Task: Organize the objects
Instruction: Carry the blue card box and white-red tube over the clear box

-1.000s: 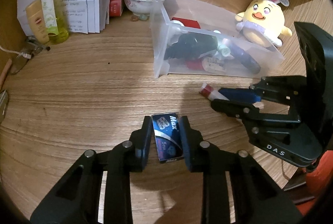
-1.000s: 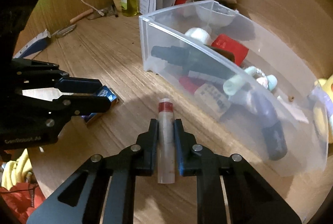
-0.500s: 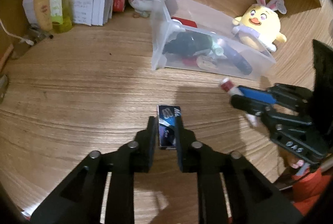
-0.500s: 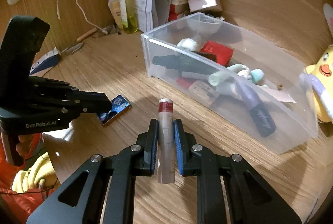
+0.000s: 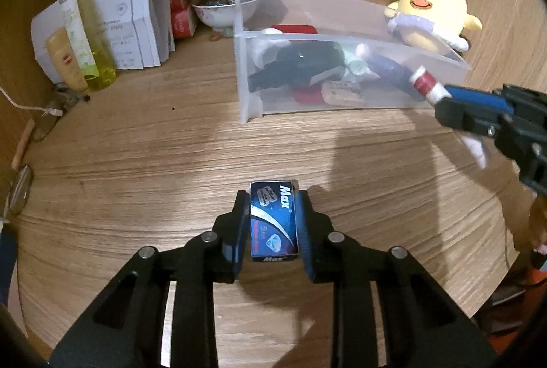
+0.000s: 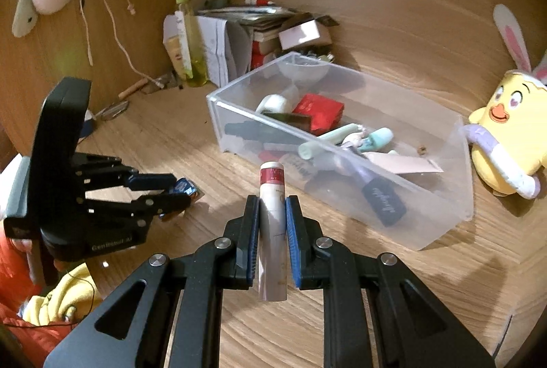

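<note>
Carry step: right tool (image 6: 272, 224) clenched on tube (image 6: 271, 227) near the bin (image 6: 458, 197) mid-tabletop, left tool (image 5: 272, 224) easing open around the box (image 5: 272, 222); next, drop tube over bin.

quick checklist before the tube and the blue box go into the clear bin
1. Right gripper shut on the white tube with a red cap: ok.
2. Left gripper around the small blue Max box: box sits between the pads, but the jaws are opening: cannot tell if the grip is firm.
3. Clear plastic bin open-topped: ok.
4. Free room in bin: right end is barer: ok.
5. Yellow bunny-eared plush sits outside the bin's right end: ok.
</note>
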